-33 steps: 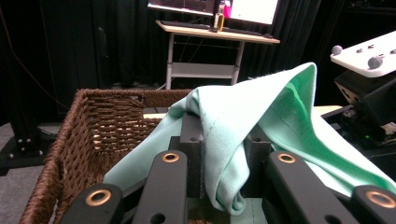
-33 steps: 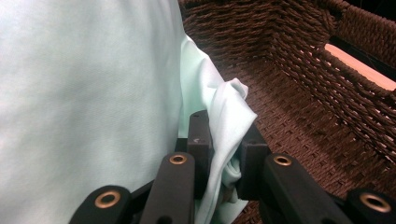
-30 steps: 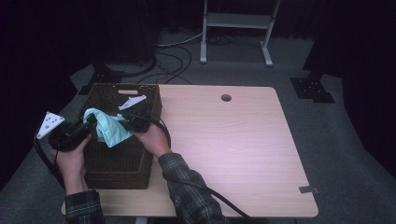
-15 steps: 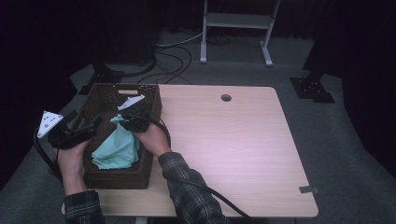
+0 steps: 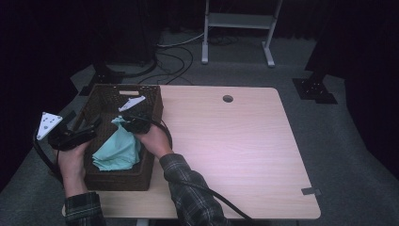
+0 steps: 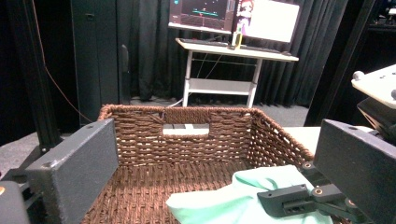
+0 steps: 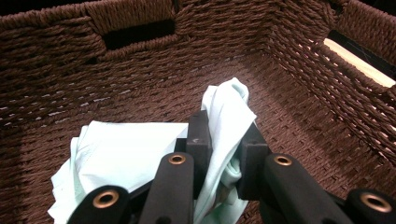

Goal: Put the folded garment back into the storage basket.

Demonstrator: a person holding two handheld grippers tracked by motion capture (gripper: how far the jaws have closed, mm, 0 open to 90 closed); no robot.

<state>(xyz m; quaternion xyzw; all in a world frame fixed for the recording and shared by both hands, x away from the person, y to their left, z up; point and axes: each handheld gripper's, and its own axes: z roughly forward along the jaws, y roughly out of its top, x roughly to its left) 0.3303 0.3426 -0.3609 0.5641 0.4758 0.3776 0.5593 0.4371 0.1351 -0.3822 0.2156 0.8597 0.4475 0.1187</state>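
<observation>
A dark-curtained room is surrounding a pale wooden table [image 5: 226, 150], and a brown woven basket [image 5: 151, 101] is sitting on its left end, with cables trailing over the grey floor beyond.

The mint-green cloth [image 5: 118, 148] is lying inside the basket, most of it spreading over the woven bottom toward the person's side. Its long axis is running from about seven o'clock up to one o'clock in the high view, and the upper end is rising in a bunched ridge. That ridge is where the right gripper [image 5: 136, 123] is working: in the right gripper view its jaws are standing narrow, pinching a fold of the cloth [image 7: 224, 126] between the pads, with the loose bulk falling away to eight o'clock of the fingertips [image 7: 201, 135].

The left gripper [image 5: 91, 128] is hovering over the basket's left rim, at nine o'clock from the cloth. Its jaws have just been opening and are now standing wide with nothing between them; in the left gripper view the cloth [image 6: 243, 198] is lying low at five o'clock, ahead of and below the pads.

So the right hand is the nearer one and is the only one holding the fabric. I judge that whatever comes next, whether letting the ridge drop or the left reaching in, is turning on that raised end sitting on the basket's right side.
</observation>
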